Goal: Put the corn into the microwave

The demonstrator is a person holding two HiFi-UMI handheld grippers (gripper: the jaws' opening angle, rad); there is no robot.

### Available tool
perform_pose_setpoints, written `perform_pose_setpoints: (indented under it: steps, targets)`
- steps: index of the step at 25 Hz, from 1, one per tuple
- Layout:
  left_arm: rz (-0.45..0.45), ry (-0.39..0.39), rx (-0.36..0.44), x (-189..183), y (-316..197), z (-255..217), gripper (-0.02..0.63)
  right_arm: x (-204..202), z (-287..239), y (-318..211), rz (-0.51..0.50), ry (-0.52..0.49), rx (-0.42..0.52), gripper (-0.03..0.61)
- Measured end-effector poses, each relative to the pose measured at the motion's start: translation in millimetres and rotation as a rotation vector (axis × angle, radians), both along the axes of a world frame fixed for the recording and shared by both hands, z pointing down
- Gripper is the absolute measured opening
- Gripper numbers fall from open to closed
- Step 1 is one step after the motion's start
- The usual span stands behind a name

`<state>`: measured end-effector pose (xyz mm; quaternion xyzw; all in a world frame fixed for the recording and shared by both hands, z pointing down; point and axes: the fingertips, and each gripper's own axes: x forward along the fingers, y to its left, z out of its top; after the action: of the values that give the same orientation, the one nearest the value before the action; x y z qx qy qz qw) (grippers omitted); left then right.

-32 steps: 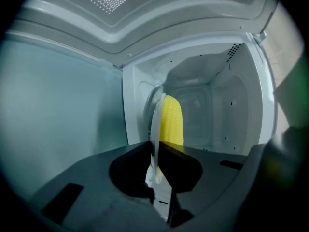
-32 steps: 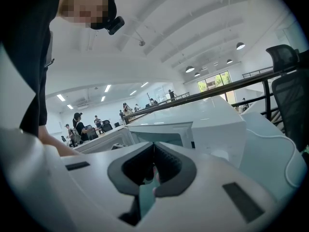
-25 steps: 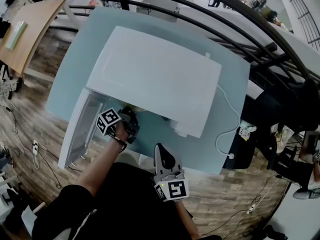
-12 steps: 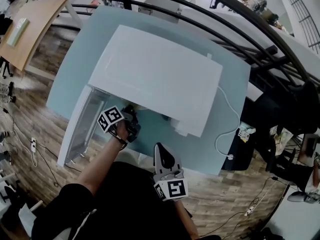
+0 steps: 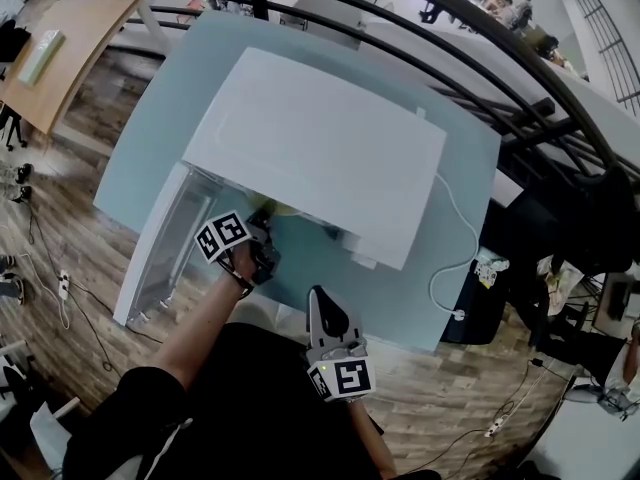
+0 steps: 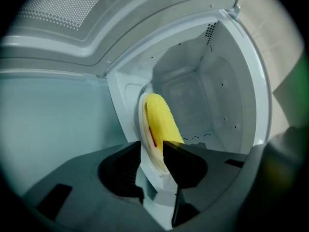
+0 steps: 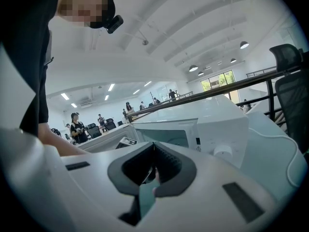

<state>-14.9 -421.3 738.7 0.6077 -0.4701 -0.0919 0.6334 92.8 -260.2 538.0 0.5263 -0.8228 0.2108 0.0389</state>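
Corn (image 6: 161,122), yellow, on pale plate (image 6: 146,154) just inside open white microwave (image 6: 231,81); left gripper (image 6: 152,143), jaws opening with the plate's rim between them (pads not pressing); right gripper (image 7: 153,146), jaws together, empty, clear of microwave.

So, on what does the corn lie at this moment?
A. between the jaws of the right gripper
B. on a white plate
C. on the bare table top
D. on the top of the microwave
B: the left gripper view shows the yellow corn lying on a white plate that reaches into the open microwave.
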Motion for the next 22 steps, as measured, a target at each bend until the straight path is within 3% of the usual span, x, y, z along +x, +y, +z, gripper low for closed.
perform_pose_setpoints:
  steps: [10,11,13,14,22]
  targets:
    - [0.067,-0.031,0.051,1,29,-9,0.129,1,-4,12,-0.005,0.007,0.021,0.009]
    - [0.072,-0.039,0.060,1,31,-12,0.119,0,-5,13,-0.008,0.007,0.024,0.009]
    - [0.078,-0.067,0.078,0,36,-18,0.020,0,-7,17,-0.013,0.007,0.031,0.009]
    - [0.085,-0.083,0.090,1,38,-21,0.003,-1,-8,19,-0.015,0.008,0.035,0.009]
    - [0.223,-0.156,0.216,11,68,-54,0.002,-1,-13,38,-0.020,0.012,0.052,0.009]
